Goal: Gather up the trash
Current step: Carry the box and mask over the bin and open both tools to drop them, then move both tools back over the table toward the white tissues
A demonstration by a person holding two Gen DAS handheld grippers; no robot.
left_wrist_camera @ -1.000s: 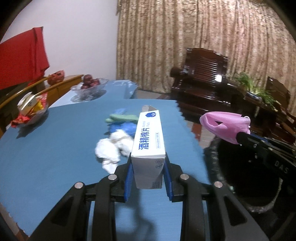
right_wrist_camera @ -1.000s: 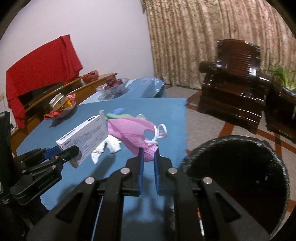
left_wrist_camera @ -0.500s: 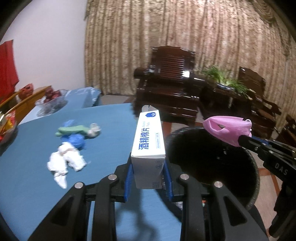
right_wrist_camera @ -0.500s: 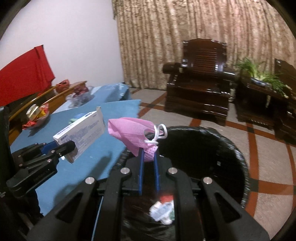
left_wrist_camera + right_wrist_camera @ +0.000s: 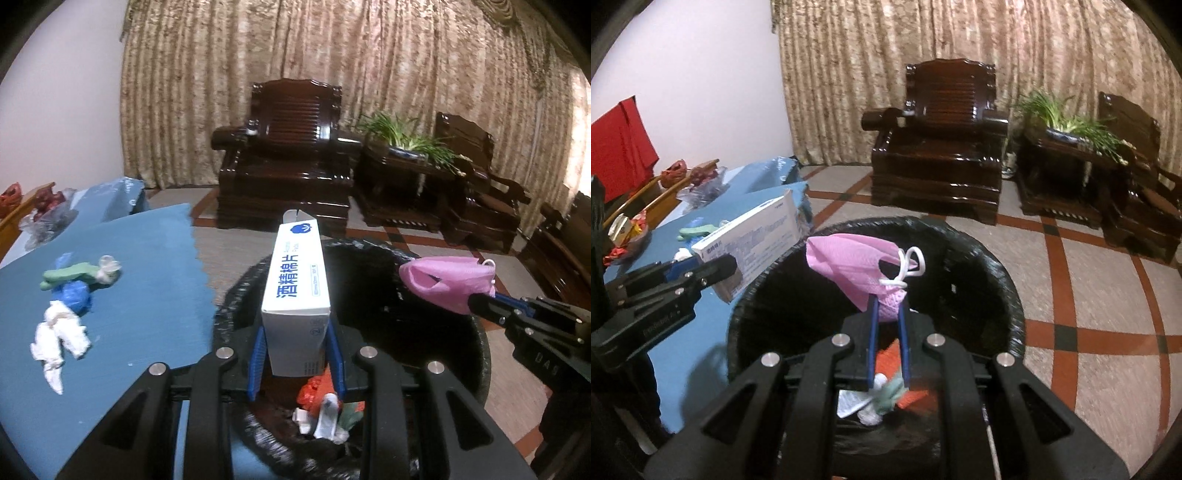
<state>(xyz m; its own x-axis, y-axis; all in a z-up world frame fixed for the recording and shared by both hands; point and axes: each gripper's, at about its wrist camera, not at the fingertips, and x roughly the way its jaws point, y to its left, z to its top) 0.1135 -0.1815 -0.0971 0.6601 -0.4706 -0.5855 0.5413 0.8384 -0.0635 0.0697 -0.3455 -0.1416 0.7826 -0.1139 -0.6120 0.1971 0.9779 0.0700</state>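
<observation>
Right wrist: crumpled pink mask (image 5: pixel 857 267) over round black bin (image 5: pixel 997 269).

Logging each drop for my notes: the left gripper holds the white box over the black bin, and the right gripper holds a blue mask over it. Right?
Not quite: the mask is pink, not blue, as the right wrist view shows. The rest holds: the left gripper holds the white box over the black bin, and the right gripper holds the mask over it.

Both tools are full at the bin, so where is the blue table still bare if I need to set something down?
Bare: the blue table between the crumpled trash cluster and its bin-side edge. Crowded: that cluster, and the far end by the fruit bowl.
</observation>
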